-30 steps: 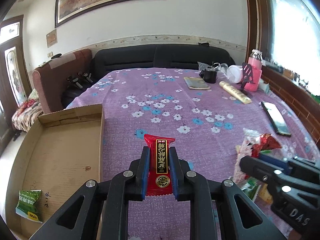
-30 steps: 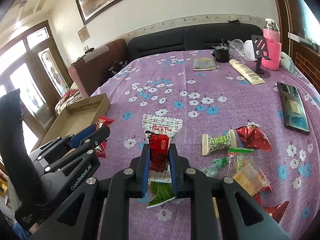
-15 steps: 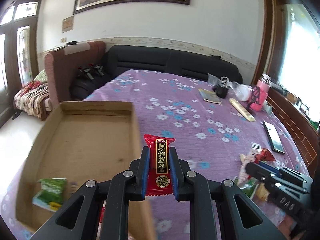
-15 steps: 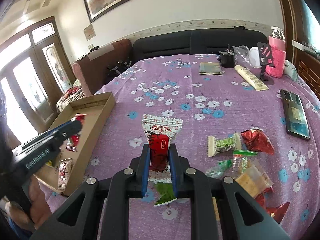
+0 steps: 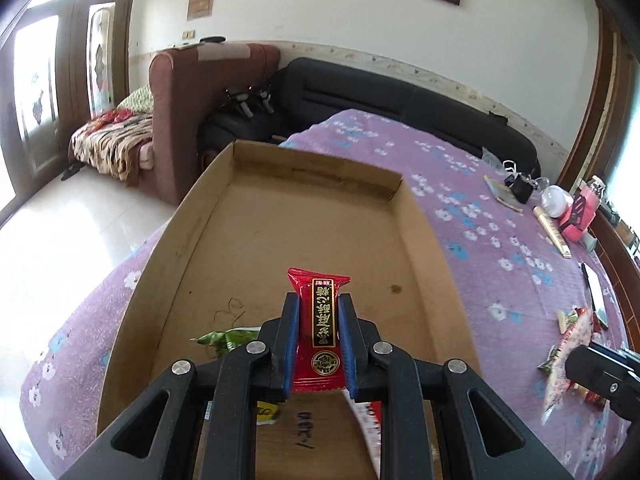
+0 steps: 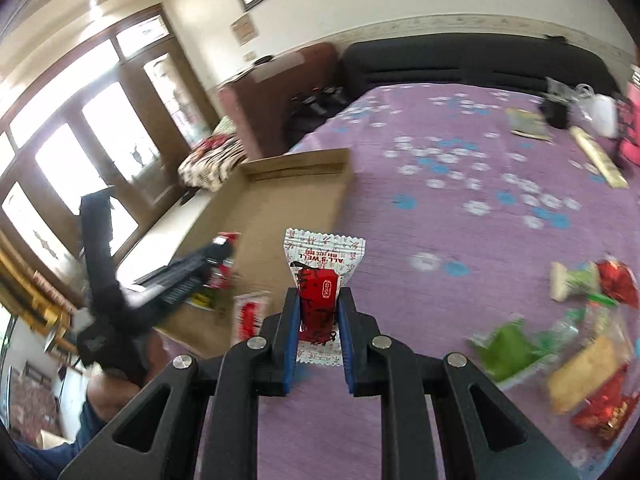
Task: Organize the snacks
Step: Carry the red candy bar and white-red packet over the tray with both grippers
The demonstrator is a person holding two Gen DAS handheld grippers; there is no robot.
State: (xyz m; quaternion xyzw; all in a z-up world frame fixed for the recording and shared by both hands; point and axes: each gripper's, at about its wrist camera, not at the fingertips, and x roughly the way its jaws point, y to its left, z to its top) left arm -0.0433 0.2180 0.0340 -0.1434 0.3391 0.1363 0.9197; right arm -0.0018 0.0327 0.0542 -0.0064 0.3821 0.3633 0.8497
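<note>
Left hand-held gripper (image 5: 318, 322) is clamped tight on a red snack packet with gold lettering (image 5: 320, 320), holding it upright above the near end of a shallow cardboard box (image 5: 304, 216) that sits at the left edge of the desk (image 5: 480, 216), which is draped in a purple flowered cloth. Down in the box, at its near end, lie a green packet (image 5: 226, 338) and a white-and-red one (image 5: 366, 414), both partly hidden behind the black fingers. Right hand-held gripper (image 6: 318, 320) is likewise closed, pinching a white packet with a red label (image 6: 322, 276) over the purple cloth, just beside the box's right wall; this view is smeared with motion blur. In it the other gripper shows at the left with its red packet over the box. More snacks (image 6: 576, 332) lie loose in a heap near the desk's right side: green, red and yellowish wrappers. Along the far edge of the desk stand a pink bottle (image 5: 580, 216), a cream tube (image 5: 554, 232) and a small booklet (image 5: 502, 194), and a phone (image 5: 596, 300) lies flat nearer the snack heap.
</note>
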